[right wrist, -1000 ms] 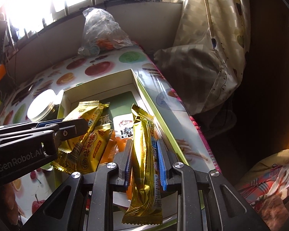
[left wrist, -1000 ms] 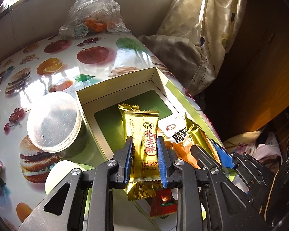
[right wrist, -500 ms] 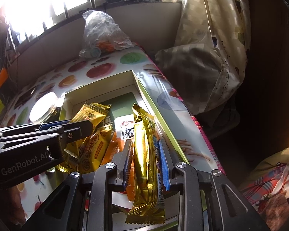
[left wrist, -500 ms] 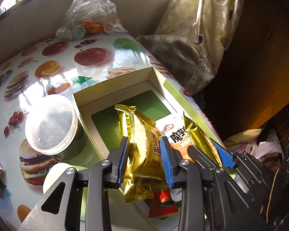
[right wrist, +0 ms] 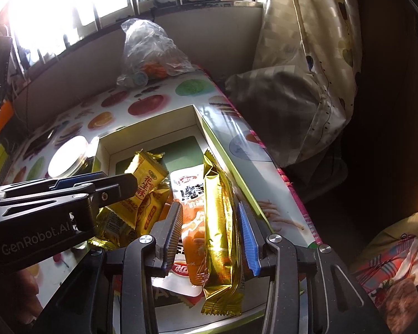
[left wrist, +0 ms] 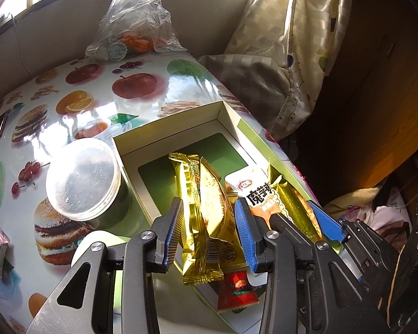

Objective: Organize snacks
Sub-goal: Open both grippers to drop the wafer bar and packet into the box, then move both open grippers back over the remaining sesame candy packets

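Snacks sitting in open box (left wrist: 181, 128) on bench (left wrist: 69, 105), both grippers hovering over it.

Left gripper (left wrist: 209, 233): fingers (left wrist: 175, 231) spread wide, gaps showing both sides of gold peanut-crisp packet (left wrist: 206, 208), not gripping it; packet lying tilted in box, near end overhanging red packet (left wrist: 235, 286). Right gripper (right wrist: 209, 233): fingers (right wrist: 248, 236) parted too, straddling long gold bar (right wrist: 220, 217) with clearance on the left side; contact on the right side unclear. Bar resting on edge along right box wall, leaning over orange-and-white konjac packet (right wrist: 189, 194). Round lidded tub (left wrist: 83, 178) standing just beside left box wall. Clear plastic bag (left wrist: 136, 27) sitting at far bench edge.
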The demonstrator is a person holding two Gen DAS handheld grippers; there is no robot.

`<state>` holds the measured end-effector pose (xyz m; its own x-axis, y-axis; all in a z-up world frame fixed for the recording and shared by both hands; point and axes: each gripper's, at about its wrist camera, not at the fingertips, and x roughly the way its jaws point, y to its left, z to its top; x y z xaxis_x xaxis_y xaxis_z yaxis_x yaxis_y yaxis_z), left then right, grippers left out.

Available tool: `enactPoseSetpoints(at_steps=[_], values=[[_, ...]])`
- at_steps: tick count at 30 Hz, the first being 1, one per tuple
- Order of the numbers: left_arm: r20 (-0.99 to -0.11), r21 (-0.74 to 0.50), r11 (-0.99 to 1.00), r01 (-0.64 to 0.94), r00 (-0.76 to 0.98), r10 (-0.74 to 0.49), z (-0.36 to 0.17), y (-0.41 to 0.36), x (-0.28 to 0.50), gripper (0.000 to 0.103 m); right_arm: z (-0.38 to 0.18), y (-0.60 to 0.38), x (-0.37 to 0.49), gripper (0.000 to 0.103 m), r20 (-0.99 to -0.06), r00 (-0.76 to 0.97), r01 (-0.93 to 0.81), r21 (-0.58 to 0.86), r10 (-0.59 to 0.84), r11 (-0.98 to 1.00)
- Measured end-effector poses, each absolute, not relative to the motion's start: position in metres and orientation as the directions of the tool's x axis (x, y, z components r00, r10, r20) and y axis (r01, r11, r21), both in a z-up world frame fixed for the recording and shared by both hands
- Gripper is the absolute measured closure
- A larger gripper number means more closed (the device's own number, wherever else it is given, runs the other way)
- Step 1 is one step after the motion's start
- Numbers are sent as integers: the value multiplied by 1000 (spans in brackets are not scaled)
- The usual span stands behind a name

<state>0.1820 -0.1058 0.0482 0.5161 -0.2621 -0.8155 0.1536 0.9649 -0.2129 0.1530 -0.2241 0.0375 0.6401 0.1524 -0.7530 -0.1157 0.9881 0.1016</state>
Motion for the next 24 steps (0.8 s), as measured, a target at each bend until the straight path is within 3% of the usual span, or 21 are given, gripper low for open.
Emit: enactPoseSetpoints(at_steps=[24], values=[[-782,-190,972,135,578,-233,77,-88,148,63,60,-217,130,55,-729,669,-115,92,145,989]])
